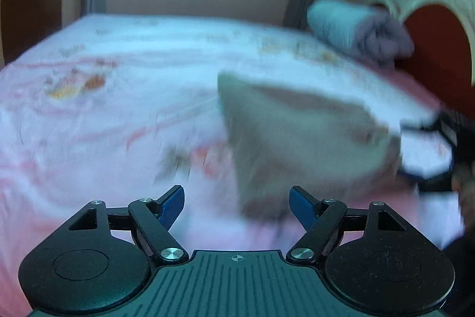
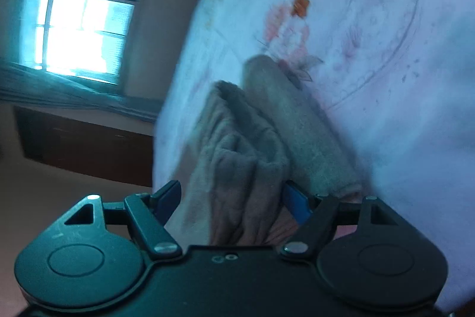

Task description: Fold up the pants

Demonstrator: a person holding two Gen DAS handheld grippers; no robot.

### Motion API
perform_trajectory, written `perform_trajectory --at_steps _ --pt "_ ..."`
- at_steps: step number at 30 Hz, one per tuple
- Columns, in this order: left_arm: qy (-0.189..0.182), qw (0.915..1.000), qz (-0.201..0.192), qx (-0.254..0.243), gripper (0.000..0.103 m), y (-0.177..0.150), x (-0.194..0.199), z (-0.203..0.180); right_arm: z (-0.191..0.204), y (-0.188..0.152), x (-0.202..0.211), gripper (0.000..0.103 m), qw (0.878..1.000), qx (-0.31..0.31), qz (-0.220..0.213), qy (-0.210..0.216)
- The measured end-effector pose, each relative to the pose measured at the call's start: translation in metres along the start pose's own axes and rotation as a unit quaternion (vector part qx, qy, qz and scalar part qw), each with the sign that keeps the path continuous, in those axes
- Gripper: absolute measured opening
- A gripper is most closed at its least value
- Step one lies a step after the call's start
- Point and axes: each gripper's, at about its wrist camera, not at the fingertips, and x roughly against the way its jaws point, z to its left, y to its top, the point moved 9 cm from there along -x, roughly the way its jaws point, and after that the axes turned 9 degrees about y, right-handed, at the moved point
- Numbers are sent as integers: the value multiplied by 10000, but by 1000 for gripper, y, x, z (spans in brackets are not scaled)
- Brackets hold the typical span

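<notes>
The grey-beige pants [image 1: 299,135] lie bunched on the pink and white bed sheet [image 1: 118,97], ahead and right of my left gripper [image 1: 236,202]. The left gripper is open and empty, and the pants' near edge reaches toward its right finger [image 1: 302,207]. In the right wrist view the pants [image 2: 243,156] are folded in thick layers and fill the gap of my right gripper [image 2: 231,198]. Its jaws stand wide apart around the cloth. The right gripper also shows in the left wrist view [image 1: 445,144] at the pants' far right end. Both views are blurred.
A rolled grey blanket [image 1: 359,28] lies at the bed's far right corner beside a red headboard [image 1: 439,55]. A window [image 2: 80,20] with curtains and a dark cabinet [image 2: 86,138] stand beyond the bed's edge.
</notes>
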Motion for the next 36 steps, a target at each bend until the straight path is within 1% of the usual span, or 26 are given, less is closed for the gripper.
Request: perform_trajectory --at_steps 2,3,4,5,6,7,9,10,11,13,14,16,17,19,22,23,24,25,26,27,28,29,30,31,32,36 --pt "21 9994 218 -281 77 -9 -13 -5 1 2 -11 70 9998 -1 -23 -176" --pt "33 9991 202 -373 77 -9 -16 -8 2 3 -16 70 9997 27 -31 -220" --pt "-45 9989 169 -432 77 -6 -19 -15 3 3 -17 64 9995 136 -50 -274" --pt "-141 9986 185 -477 77 -3 -24 -21 6 2 -19 39 9992 259 -36 -288" --pt "-103 9984 215 -521 77 -3 -29 -23 8 1 -22 32 9984 424 -15 -369" --pt "1 9983 182 -549 77 0 -34 -25 7 1 -23 32 9980 494 -2 -403" --pt "34 9989 103 -460 78 6 -39 -22 3 1 -15 36 9980 454 -41 -440" --pt "-15 9991 121 -405 78 7 -42 -22 0 1 -17 41 9981 381 -63 -470" --pt "-24 9991 148 -392 82 7 -47 -22 -2 1 -18 49 9985 288 -62 -458" --pt "-28 9991 146 -392 85 6 -51 -22 2 -2 -22 57 9983 338 -37 -468" --pt "-69 9993 130 -350 85 5 -52 -22 5 -5 -27 55 9966 523 49 -641" --pt "-8 9996 168 -231 85 1 -55 -18 15 -8 -32 35 9909 945 177 -944" --pt "70 9997 173 -157 87 0 -57 -15 24 -9 -35 30 9899 1085 216 -889" --pt "94 9997 209 -51 88 -3 -60 -12 51 -7 -34 27 9893 1334 191 -553" --pt "122 9996 231 -42 88 -3 -61 -13 105 -9 -24 24 9818 1893 155 22" --pt "223 9994 257 -48 88 -3 -62 -11 120 -10 -16 23 9789 2028 54 263" --pt "204 9995 256 -11 88 -3 -62 -11 131 -11 -3 23 9763 2092 -160 527" --pt "178 9995 254 25 89 -3 -62 -10 131 -10 10 23 9751 2068 -375 703" --pt "177 9995 252 33 89 -3 -62 -10 115 -7 21 23 9764 1950 -611 692" --pt "205 9995 258 9 89 -3 -62 -11 85 -4 25 23 9817 1704 -742 425" --pt "240 9993 276 -28 89 -3 -62 -12 43 0 24 23 9905 1171 -723 -53" --pt "249 9993 279 -60 90 -3 -62 -13 -7 -1 21 22 9956 424 -534 -649" --pt "243 9993 262 -74 90 -3 -61 -14 -27 -4 24 22 9962 148 -551 -659" --pt "256 9993 262 -74 90 -3 -61 -13 -28 -4 29 23 9964 237 -697 -429" --pt "269 9992 274 -61 90 -4 -61 -13 -25 -5 31 23 9957 362 -729 -439" --pt "235 9993 285 -6 90 -4 -61 -10 -20 -3 28 23 9956 317 -700 -532"
